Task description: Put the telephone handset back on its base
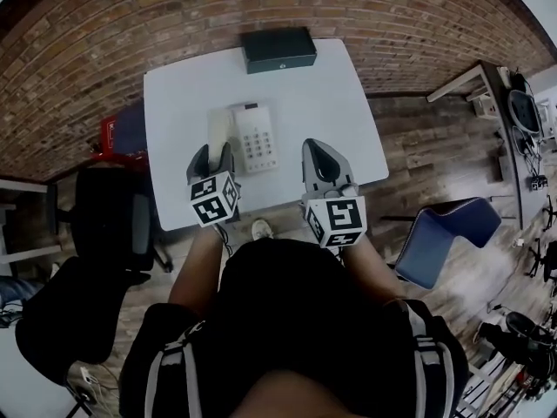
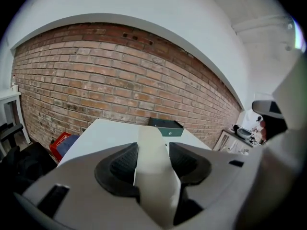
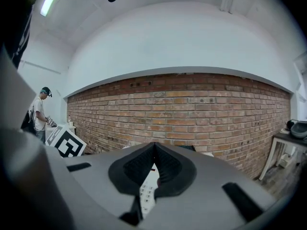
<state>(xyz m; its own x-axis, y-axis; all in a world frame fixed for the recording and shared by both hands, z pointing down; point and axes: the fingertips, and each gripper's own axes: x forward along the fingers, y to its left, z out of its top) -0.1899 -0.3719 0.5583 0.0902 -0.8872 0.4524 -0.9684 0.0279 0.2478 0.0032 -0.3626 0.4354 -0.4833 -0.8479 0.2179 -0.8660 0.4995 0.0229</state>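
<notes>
handset (image 1: 219,127): where is it, and what has it?
– in the left gripper (image 1: 215,151); the pads press on both its sides, with the jaws standing fairly wide round it; in the left gripper view its pale body runs up between them and out past the tips.
and against the base (image 1: 258,138)?
– it is over the base's left side, just beside the keypad; whether it sits in the cradle or only hangs above it, i cannot tell.
the right gripper (image 3: 154,147)?
– jaws together at the tips, nothing held; through the slit lower down, a strip of the keypad shows; in the head view it hangs over the table's (image 1: 335,103) near edge, right of the base and apart from it.
any containers?
– one; a dark box (image 1: 278,49) at the far edge of the table, by the brick wall; its lid is shut, so what is in it cannot be seen; it stands well apart from the base.
anything round the table?
– a black chair (image 1: 113,225) on the left; a blue chair (image 1: 448,233) on the right; something red (image 1: 108,134) on the floor by the table's left side, too small to tell what.
</notes>
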